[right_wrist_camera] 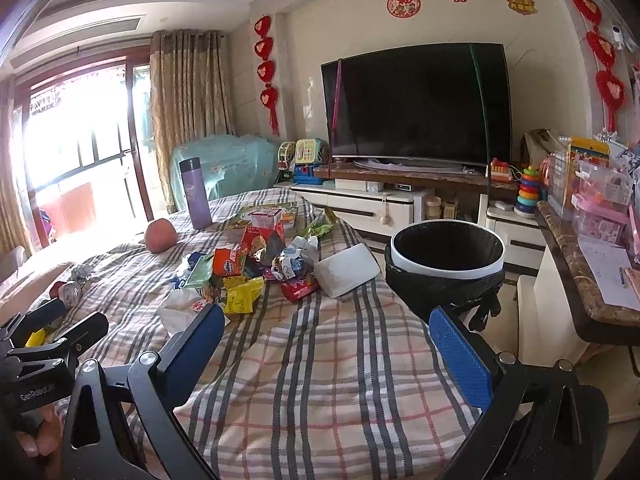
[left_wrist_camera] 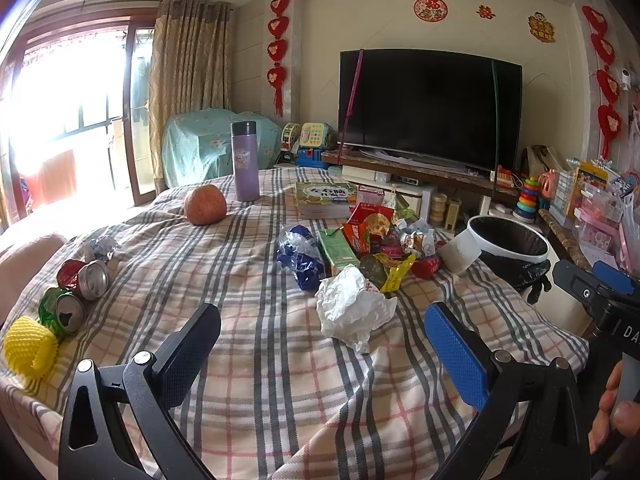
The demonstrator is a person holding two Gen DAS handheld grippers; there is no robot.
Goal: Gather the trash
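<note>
Both tools hover over the plaid cloth [left_wrist_camera: 280,380], jaws spread wide, empty. Left gripper [left_wrist_camera: 320,344]: crumpled white paper [left_wrist_camera: 352,308] just ahead between its fingers. Right gripper [right_wrist_camera: 326,344]: wrapper pile [right_wrist_camera: 248,268] ahead-left, black-lined bin [right_wrist_camera: 446,268] ahead-right. Cans [left_wrist_camera: 76,292], possibly crushed, far left.

both low, tv-ward, sharing wrapper pile [left_wrist_camera: 372,240]

near cloth [left_wrist_camera: 280,380]: bare plaid ahead of both grippers, free passage
centre: wrapper pile [left_wrist_camera: 376,240] with crumpled white paper [left_wrist_camera: 352,308] at its near edge blocks the straight line
left edge: cans [left_wrist_camera: 80,292], yellow net [left_wrist_camera: 28,346]
right: bin [right_wrist_camera: 446,268] mouth open, unobstructed
</note>
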